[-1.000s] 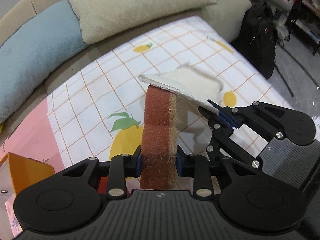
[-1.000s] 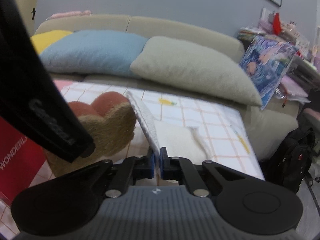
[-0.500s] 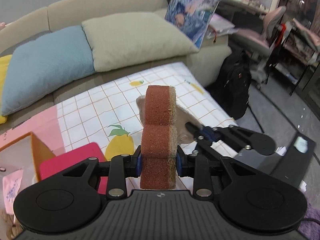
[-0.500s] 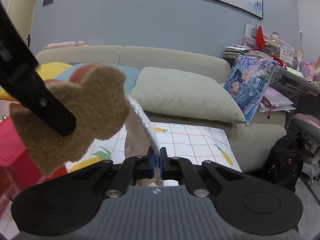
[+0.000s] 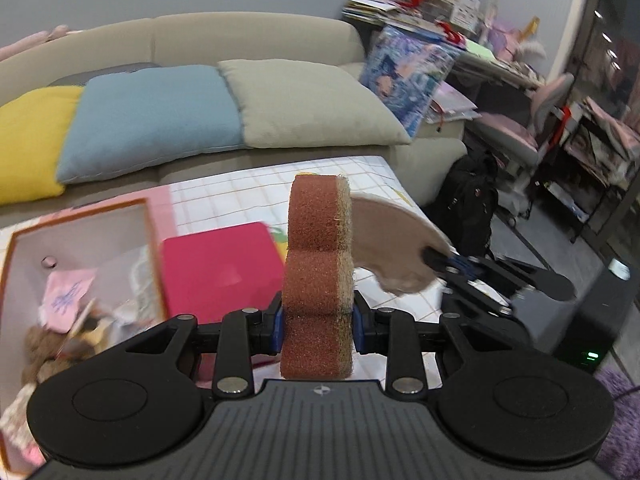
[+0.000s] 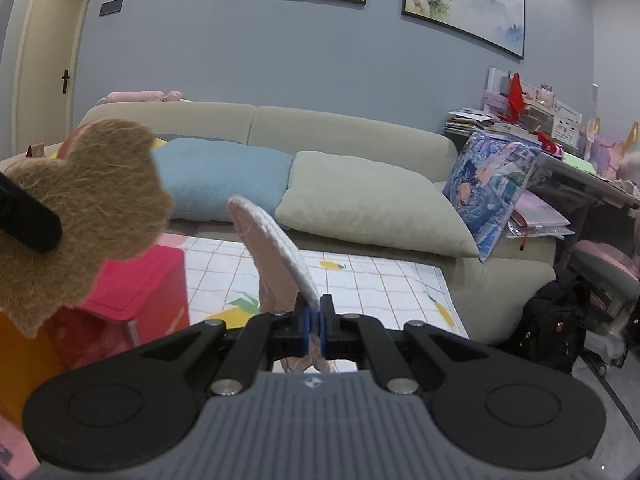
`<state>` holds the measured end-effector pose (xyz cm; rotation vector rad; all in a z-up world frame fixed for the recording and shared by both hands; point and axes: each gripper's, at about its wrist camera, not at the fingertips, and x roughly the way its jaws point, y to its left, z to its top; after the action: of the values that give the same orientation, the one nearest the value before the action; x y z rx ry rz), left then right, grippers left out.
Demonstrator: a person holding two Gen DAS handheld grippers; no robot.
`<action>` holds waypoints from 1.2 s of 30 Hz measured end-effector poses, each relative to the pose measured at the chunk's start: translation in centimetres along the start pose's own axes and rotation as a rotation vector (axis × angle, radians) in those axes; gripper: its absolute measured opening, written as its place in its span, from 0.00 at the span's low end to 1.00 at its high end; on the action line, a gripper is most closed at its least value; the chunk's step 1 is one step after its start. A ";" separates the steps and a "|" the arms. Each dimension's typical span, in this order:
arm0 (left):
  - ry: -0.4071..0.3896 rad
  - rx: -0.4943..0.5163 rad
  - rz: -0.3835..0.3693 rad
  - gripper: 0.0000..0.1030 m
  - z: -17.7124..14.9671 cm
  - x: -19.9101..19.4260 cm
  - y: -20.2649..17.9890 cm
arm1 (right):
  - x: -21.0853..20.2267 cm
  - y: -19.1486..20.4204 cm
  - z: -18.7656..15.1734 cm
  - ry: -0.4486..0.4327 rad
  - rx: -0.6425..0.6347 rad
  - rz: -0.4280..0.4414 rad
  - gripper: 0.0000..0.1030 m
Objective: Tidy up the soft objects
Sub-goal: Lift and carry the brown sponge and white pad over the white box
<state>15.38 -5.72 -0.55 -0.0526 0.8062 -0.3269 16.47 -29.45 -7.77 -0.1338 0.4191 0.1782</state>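
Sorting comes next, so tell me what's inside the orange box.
The orange box holds a pink cloth and brown plush pieces, blurred. The left gripper covers its near corner, so anything there is hidden.

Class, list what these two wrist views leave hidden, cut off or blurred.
- Left wrist: open box, contents blurred and cut by the left edge.
- Left wrist: flat pad, smeared; right gripper covers its end.
- Right wrist: sponge, cut by the left edge; left gripper's finger crosses it.
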 end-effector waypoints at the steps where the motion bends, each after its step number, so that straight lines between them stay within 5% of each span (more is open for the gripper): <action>1: -0.005 -0.015 0.002 0.34 -0.2 -0.3 0.5 | -0.6 0.2 0.1 0.005 0.006 -0.002 0.01; 11: -0.066 -0.138 0.087 0.34 -2.7 -3.9 7.0 | -5.7 3.6 2.2 0.023 0.079 0.054 0.02; 23: -0.112 -0.322 0.260 0.34 -5.4 -7.7 15.8 | -8.2 10.9 7.9 -0.008 0.145 0.354 0.02; 31: -0.064 -0.386 0.237 0.34 -6.9 -7.8 18.0 | -6.5 17.4 8.9 0.143 0.132 0.540 0.02; 36: -0.006 -0.441 0.191 0.34 -8.2 -6.8 18.7 | -4.4 20.2 8.3 0.314 0.074 0.566 0.02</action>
<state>10.12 14.78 -4.66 -0.3863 0.8581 0.0359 11.73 -8.96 -0.33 0.0347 0.7714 0.7037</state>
